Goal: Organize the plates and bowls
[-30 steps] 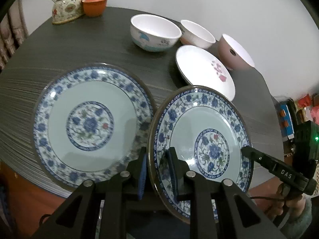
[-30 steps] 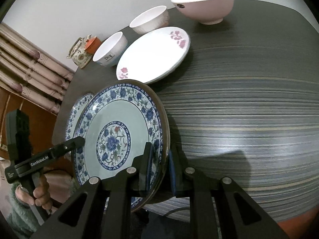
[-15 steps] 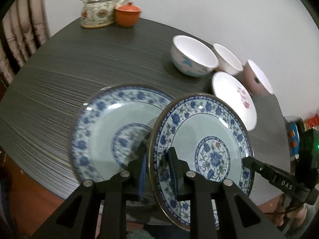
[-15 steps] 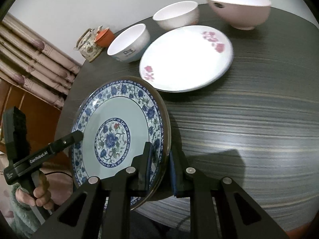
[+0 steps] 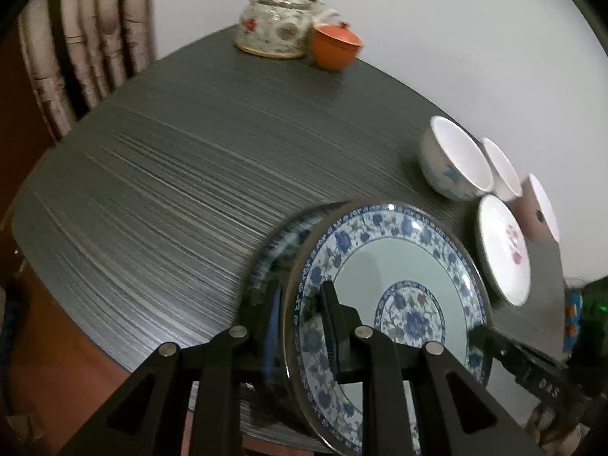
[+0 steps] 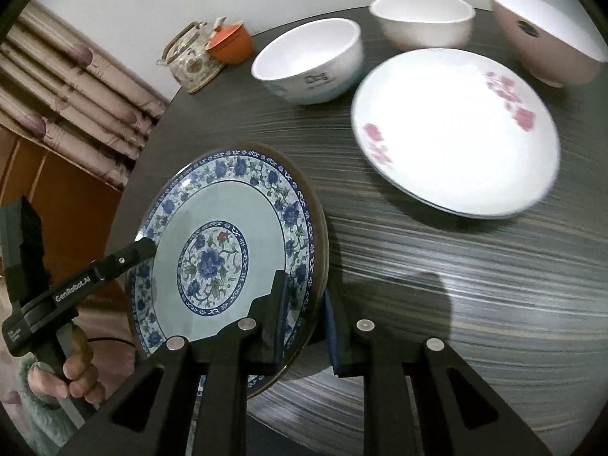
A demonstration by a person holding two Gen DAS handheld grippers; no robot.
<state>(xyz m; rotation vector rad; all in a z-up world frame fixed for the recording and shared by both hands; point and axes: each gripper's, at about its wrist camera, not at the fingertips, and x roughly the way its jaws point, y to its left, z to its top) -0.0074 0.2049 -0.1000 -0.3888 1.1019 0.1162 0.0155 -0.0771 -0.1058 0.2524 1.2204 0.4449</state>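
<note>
A dark, streaky round table (image 5: pixel 182 174) stands against a pale wall, with a striped curtain (image 6: pixel 76 87) to one side. Both grippers are closed on opposite rims of one blue-patterned plate (image 6: pixel 224 254), held tilted over the near table edge. The left gripper (image 5: pixel 300 323) pinches the plate's left rim, one finger in front of the face and one behind; the right gripper (image 6: pixel 304 307) pinches the right rim the same way. In the left wrist view a second blue plate (image 5: pixel 273 247) shows as a blurred rim just behind the held one; whether the two touch cannot be told. Further back lies one white plate with pink flowers (image 6: pixel 456 129), flat on the table. Three bowls stand beyond it: a white bowl with blue print (image 6: pixel 311 60), a plain white bowl (image 6: pixel 421 19) and a pink bowl (image 6: pixel 543 38). At the far edge sit one floral teapot (image 5: pixel 273 26) and one orange lidded cup (image 5: pixel 334 45), touching.
</note>
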